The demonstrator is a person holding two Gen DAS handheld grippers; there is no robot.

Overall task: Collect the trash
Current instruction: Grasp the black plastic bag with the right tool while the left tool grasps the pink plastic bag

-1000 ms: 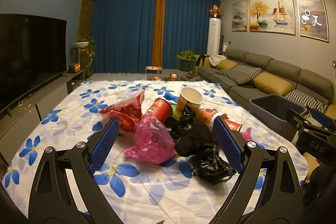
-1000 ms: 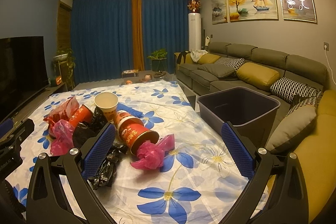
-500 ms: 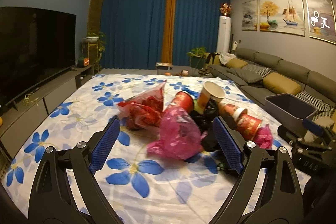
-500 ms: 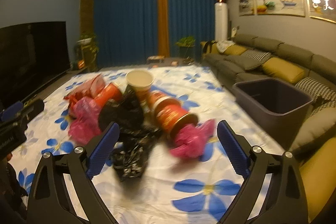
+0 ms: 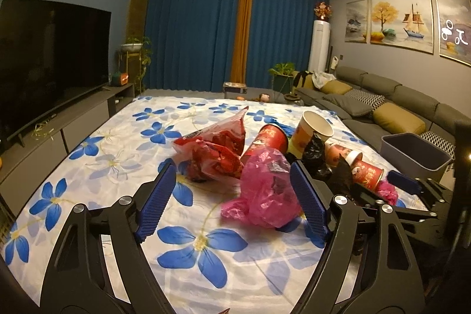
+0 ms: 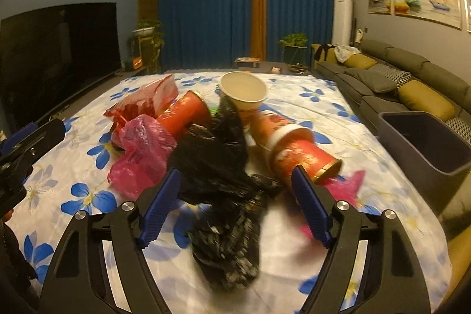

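Both my tools are closing but hold nothing: left tool [image 5: 232, 197] nearer the pink bag [image 5: 266, 190], right tool [image 6: 235, 203] now over the black bag [image 6: 217, 167].

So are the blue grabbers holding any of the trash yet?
Not yet. The left gripper is closing around the pink bag, the right gripper around the black bag, but neither grips anything.

White tablecloth [image 5: 123, 167] with blue flowers; pink bag [image 5: 265, 190], black bag [image 6: 217, 167], grey bin [image 6: 426, 143].
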